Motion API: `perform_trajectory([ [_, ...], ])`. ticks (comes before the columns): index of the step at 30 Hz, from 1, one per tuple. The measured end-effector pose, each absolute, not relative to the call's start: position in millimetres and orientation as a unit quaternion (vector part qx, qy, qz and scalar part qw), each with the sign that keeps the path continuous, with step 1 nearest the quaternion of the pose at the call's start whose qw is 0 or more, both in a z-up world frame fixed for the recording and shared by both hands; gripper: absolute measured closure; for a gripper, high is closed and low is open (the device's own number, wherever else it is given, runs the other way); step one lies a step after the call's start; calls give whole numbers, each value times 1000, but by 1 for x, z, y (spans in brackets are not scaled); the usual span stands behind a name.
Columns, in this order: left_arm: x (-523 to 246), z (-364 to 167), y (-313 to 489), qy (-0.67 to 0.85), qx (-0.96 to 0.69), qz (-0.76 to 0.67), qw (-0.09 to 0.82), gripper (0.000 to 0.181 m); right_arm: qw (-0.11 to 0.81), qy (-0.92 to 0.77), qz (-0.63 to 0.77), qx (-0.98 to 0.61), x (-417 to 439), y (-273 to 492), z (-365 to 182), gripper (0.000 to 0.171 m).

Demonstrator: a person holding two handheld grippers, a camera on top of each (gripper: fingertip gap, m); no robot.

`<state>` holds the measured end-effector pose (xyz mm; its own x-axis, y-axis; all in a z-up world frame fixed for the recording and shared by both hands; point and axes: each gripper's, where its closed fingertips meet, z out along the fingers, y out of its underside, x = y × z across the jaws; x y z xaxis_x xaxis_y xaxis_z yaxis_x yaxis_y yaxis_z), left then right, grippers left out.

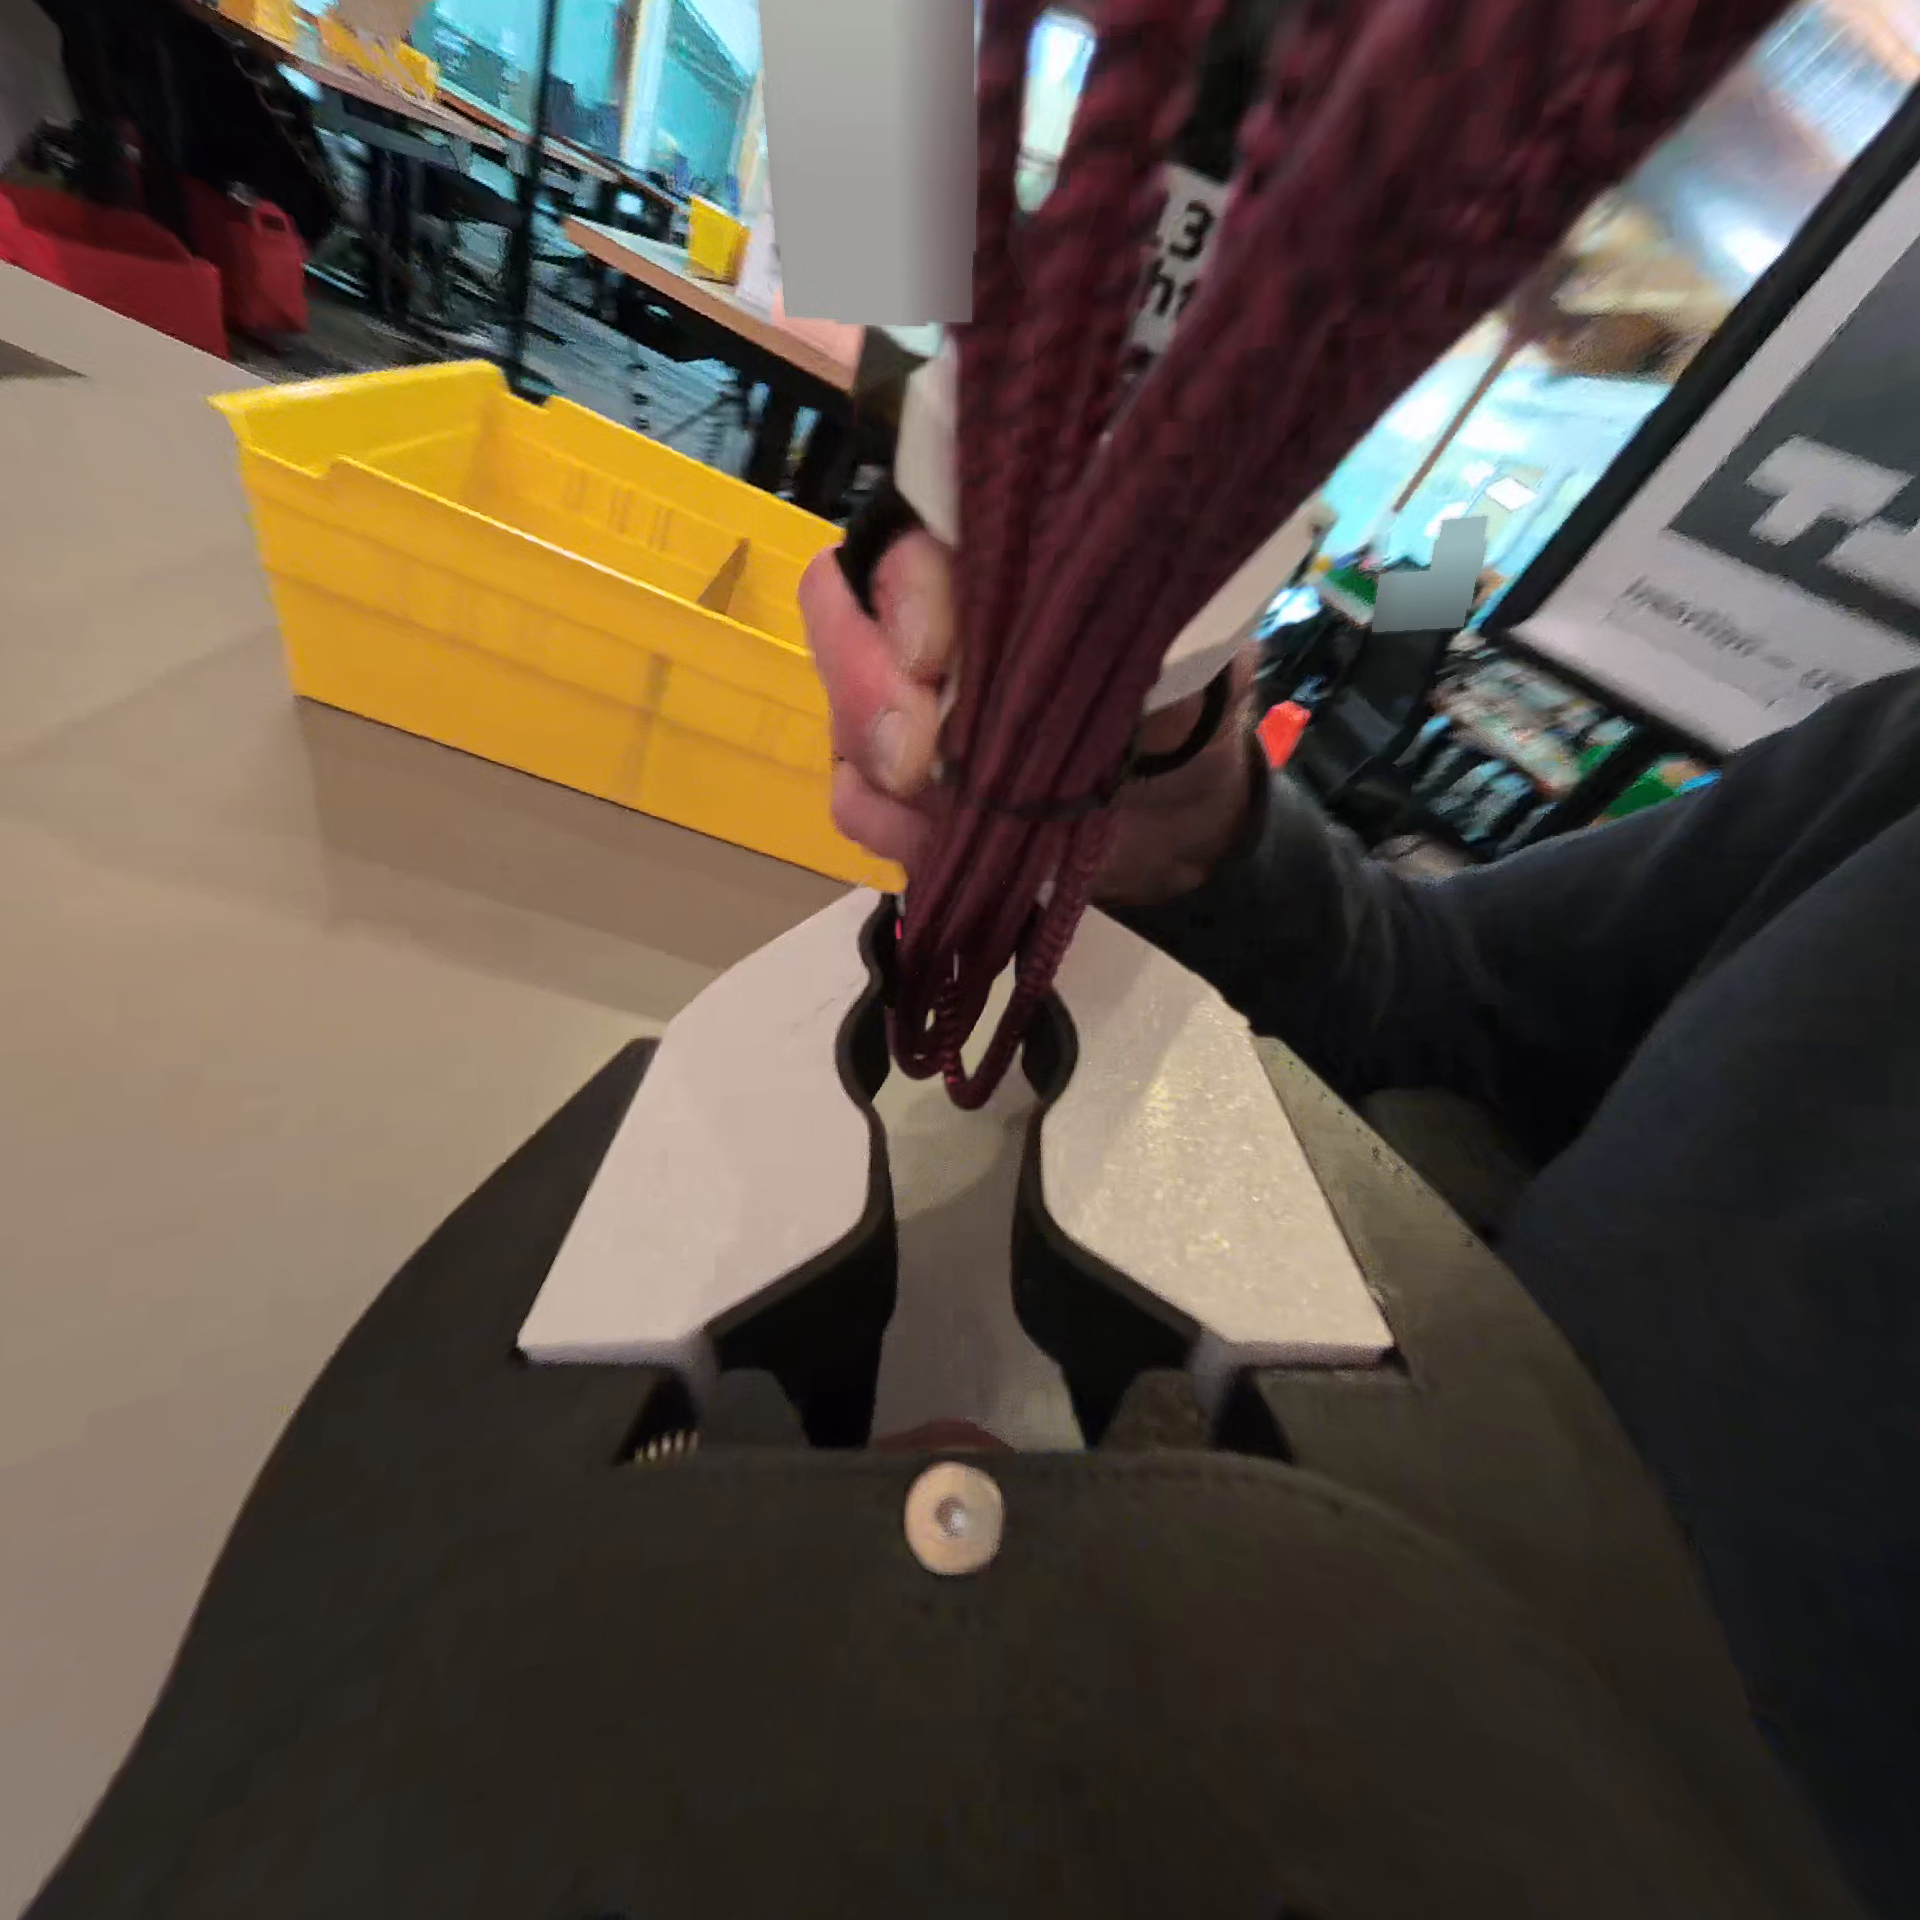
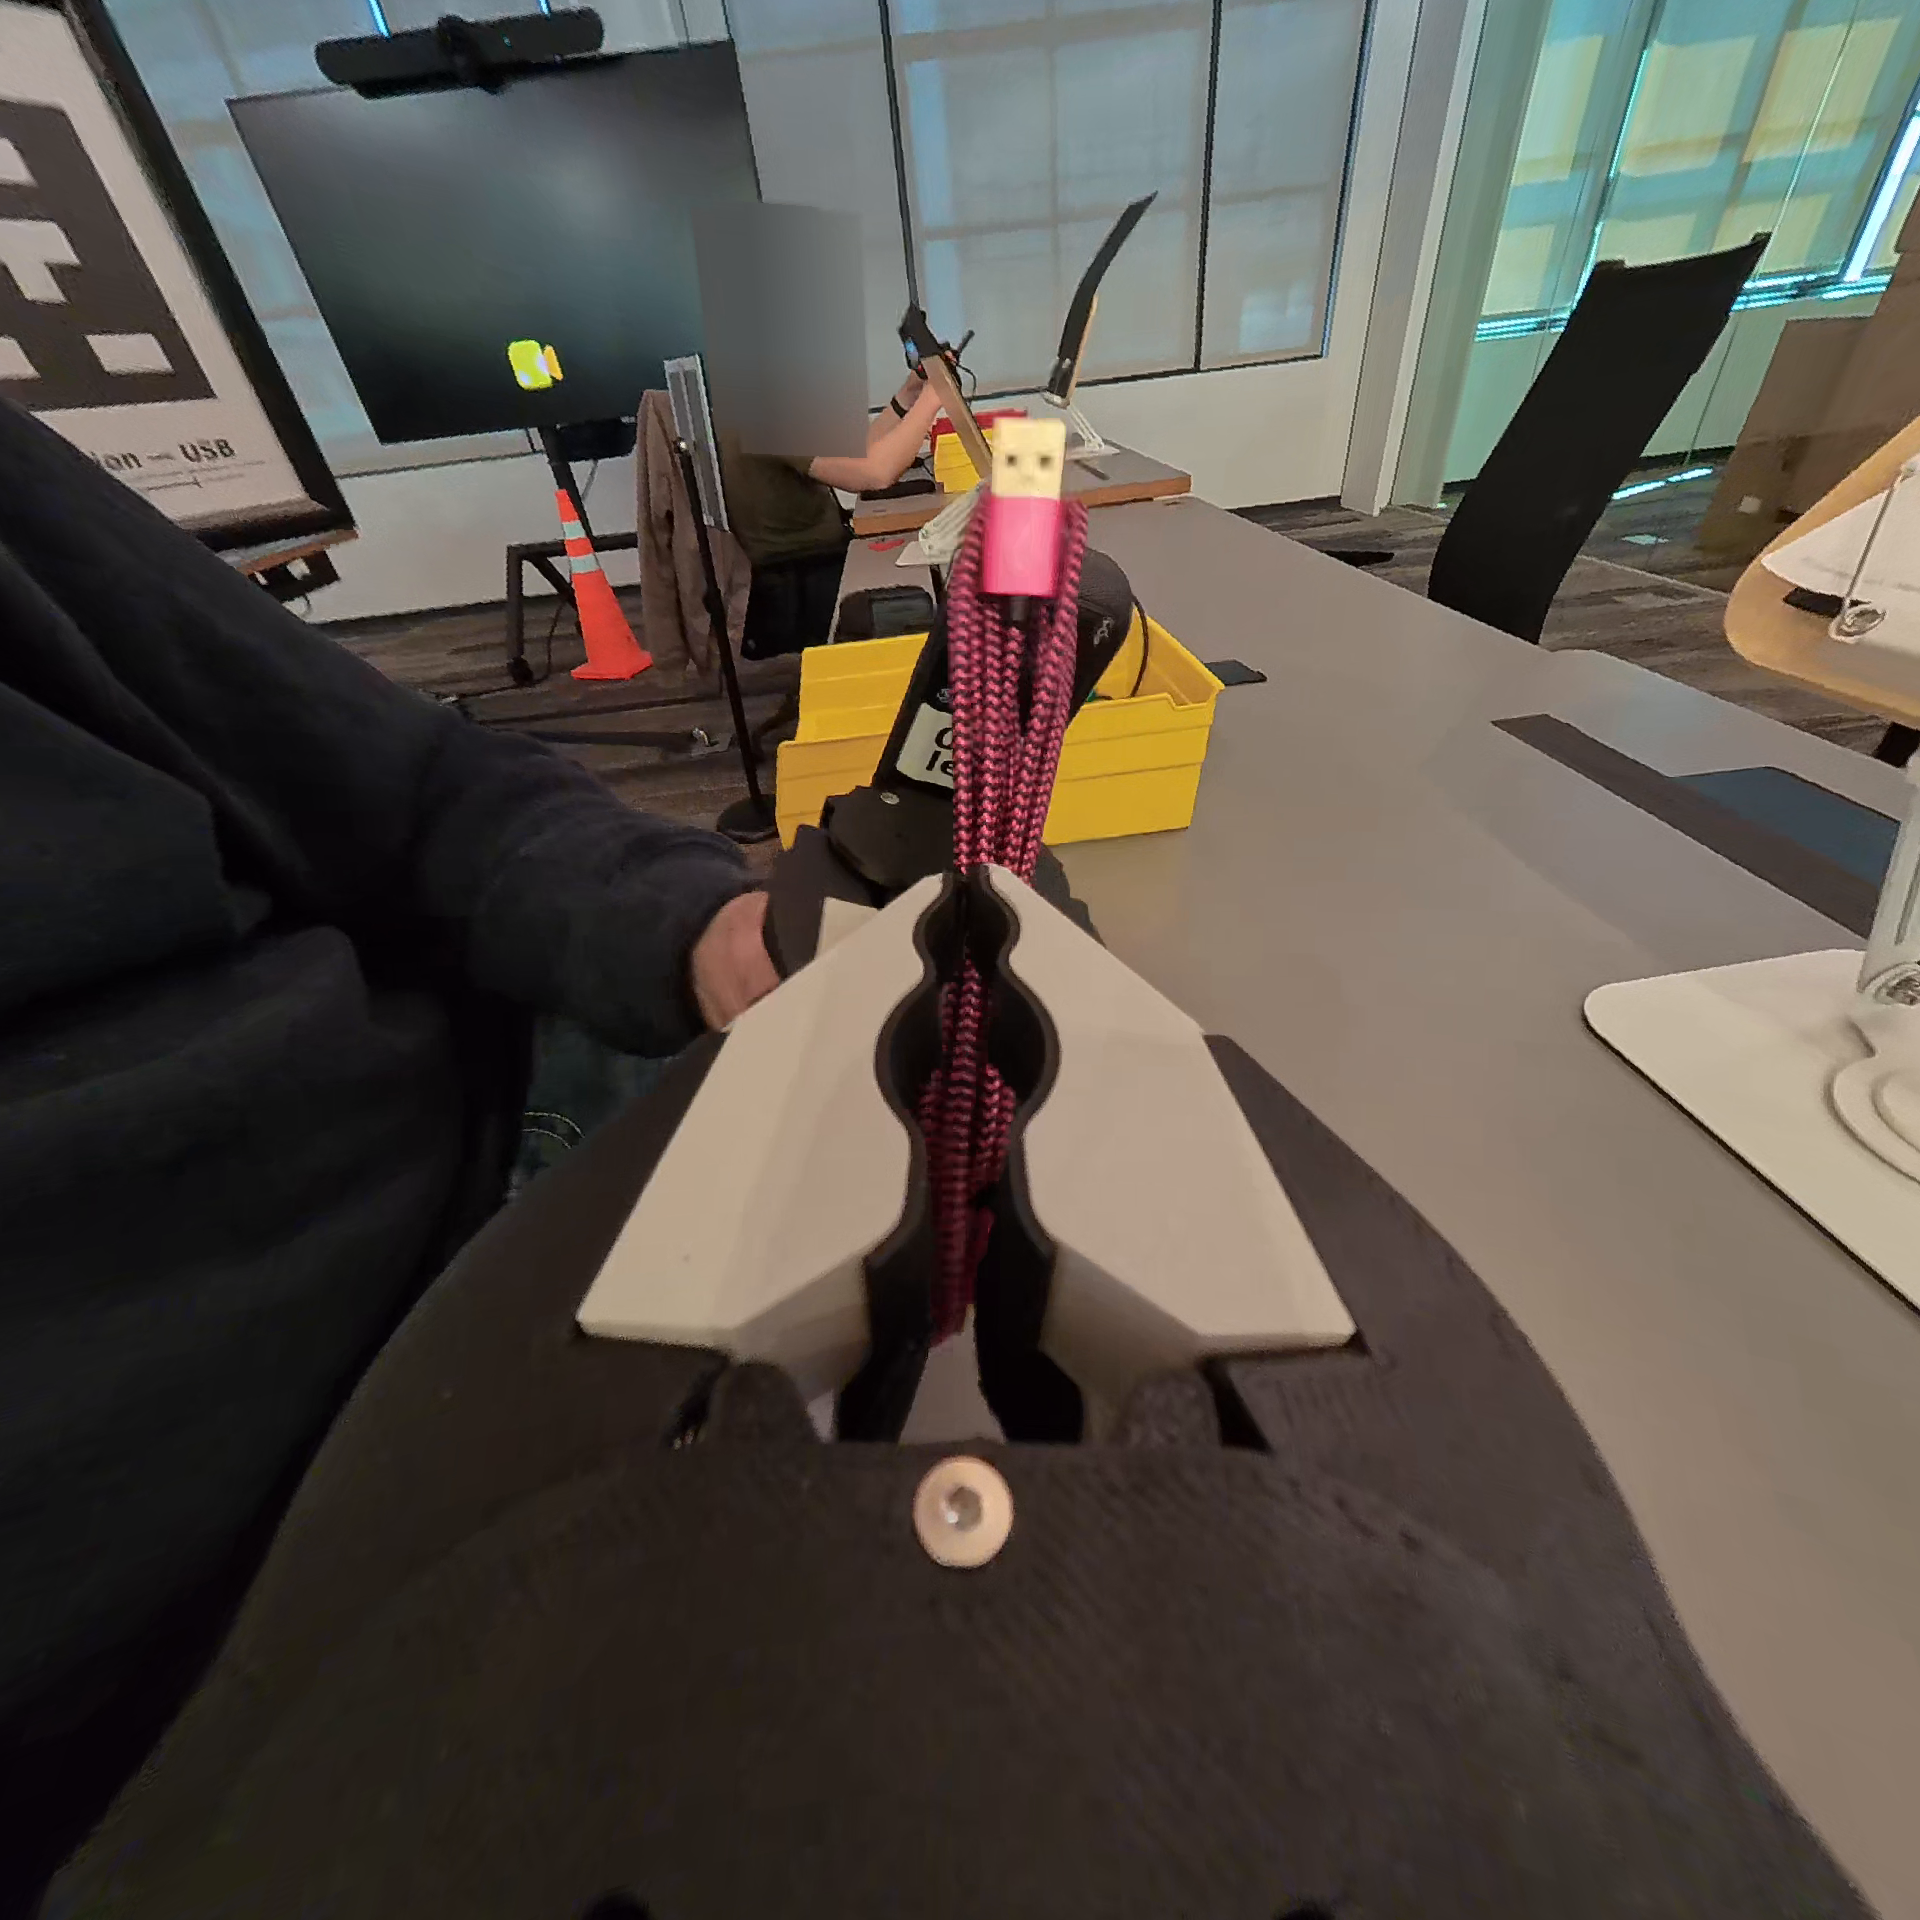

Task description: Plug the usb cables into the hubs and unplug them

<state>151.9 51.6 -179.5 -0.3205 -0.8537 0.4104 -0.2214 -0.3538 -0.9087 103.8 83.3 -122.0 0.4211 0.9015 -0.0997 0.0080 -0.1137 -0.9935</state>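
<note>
A coiled magenta-and-black braided USB cable (image 2: 1003, 707) is pinched in my right gripper (image 2: 966, 888). Its pink-sleeved plug (image 2: 1027, 488) sticks up above the fingertips. In the left wrist view the same bundle (image 1: 1039, 623) looks dark maroon and runs up out of frame. Its lower loops sit between the tips of my left gripper (image 1: 971, 935), whose jaws are closed around them. A hand (image 1: 883, 707) and a white finger (image 1: 1205, 634) of the right gripper hold the bundle higher up. The left gripper's black body (image 2: 894, 821) shows behind the cable. No hub is in view.
A yellow bin (image 1: 499, 582) stands on the grey table (image 1: 312, 987) beyond the grippers; it also shows in the right wrist view (image 2: 1132, 769). A white stand base (image 2: 1714, 1070) sits at the table's right. A dark sleeve (image 2: 312, 883) fills the left. A person sits at a far desk (image 2: 790, 499). The tips of one gripper are about 7 cm away from the tips of the other.
</note>
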Motion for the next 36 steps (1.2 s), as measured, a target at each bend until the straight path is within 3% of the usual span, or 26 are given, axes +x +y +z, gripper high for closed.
perform_trajectory([
  [4,146,-181,80,587,-515,-497,377,160,548,-356,449,-609,110,70,-113,171],
  [10,141,-157,114,678,-393,-186,593,160,503,-382,497,-595,105,51,-121,171],
  [16,138,-123,132,644,-324,-22,692,148,481,-383,490,-618,105,56,-139,171],
  [21,139,-111,136,628,-304,26,715,139,478,-379,467,-641,108,67,-151,171],
  [23,139,-103,137,617,-290,41,730,127,473,-384,443,-658,108,72,-160,171],
  [26,140,-90,138,601,-304,16,739,129,460,-394,406,-684,103,79,-178,171],
  [29,147,-107,148,614,-378,-43,691,112,467,-382,404,-687,101,86,-181,171],
  [34,147,-126,129,637,-424,-176,619,108,481,-354,371,-711,113,101,-188,171],
  [36,149,-132,122,640,-449,-215,586,97,492,-350,354,-715,116,105,-188,171],
])
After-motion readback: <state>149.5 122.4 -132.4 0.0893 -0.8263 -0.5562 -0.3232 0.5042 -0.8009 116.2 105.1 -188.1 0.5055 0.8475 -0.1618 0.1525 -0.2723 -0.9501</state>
